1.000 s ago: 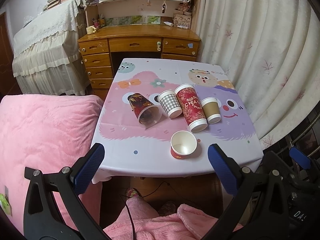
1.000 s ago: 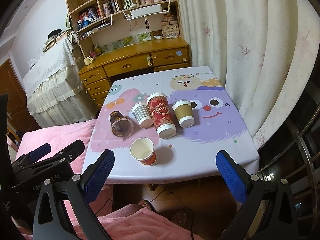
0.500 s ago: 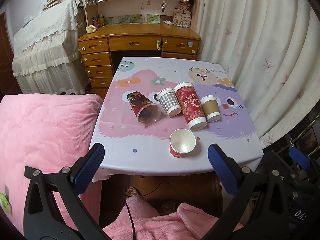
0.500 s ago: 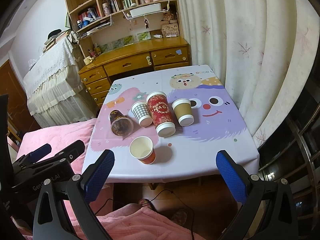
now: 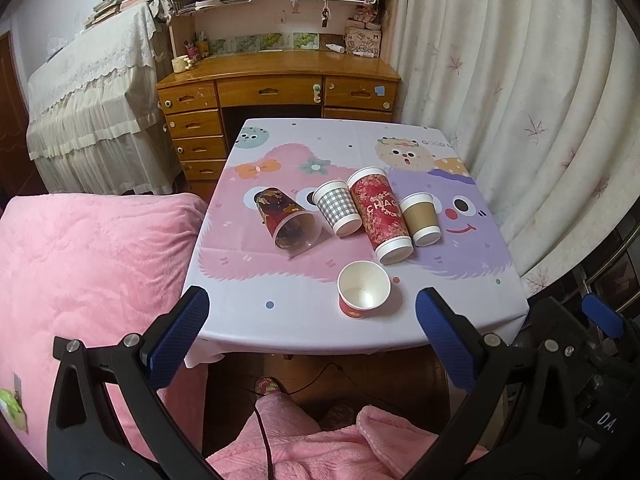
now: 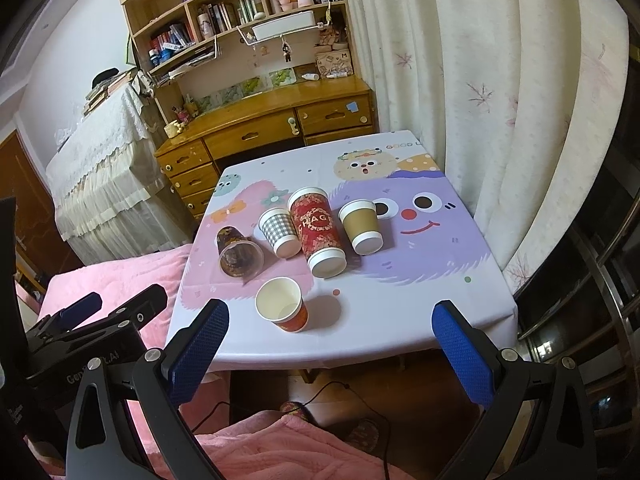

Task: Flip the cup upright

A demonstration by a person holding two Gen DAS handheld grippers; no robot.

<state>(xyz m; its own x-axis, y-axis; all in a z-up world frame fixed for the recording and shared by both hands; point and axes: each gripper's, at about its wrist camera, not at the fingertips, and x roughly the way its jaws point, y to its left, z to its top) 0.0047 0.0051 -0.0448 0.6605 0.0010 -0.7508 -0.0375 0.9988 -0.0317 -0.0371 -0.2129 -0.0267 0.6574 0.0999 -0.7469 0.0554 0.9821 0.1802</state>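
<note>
Several cups lie on their sides on the cartoon tablecloth (image 5: 288, 292): a clear patterned plastic cup (image 5: 286, 218), a grey checked cup (image 5: 337, 208), a tall red cup (image 5: 382, 214) and a brown cup (image 5: 421, 218). A small red paper cup (image 5: 362, 295) stands upright near the front edge; it also shows in the right wrist view (image 6: 282, 305). My left gripper (image 5: 312, 332) is open and empty, held before the table's front edge. My right gripper (image 6: 332, 344) is open and empty, also short of the table.
A pink blanket (image 5: 80, 272) covers the surface left of the table. A wooden desk (image 5: 280, 92) with shelves stands behind. White curtains (image 5: 520, 100) hang on the right. A dark metal rack (image 6: 592, 280) sits at the right edge.
Both grippers have drifted slightly back and up from the table; the cups sit a little higher in view. No cup has moved. Both grippers stay open.
</note>
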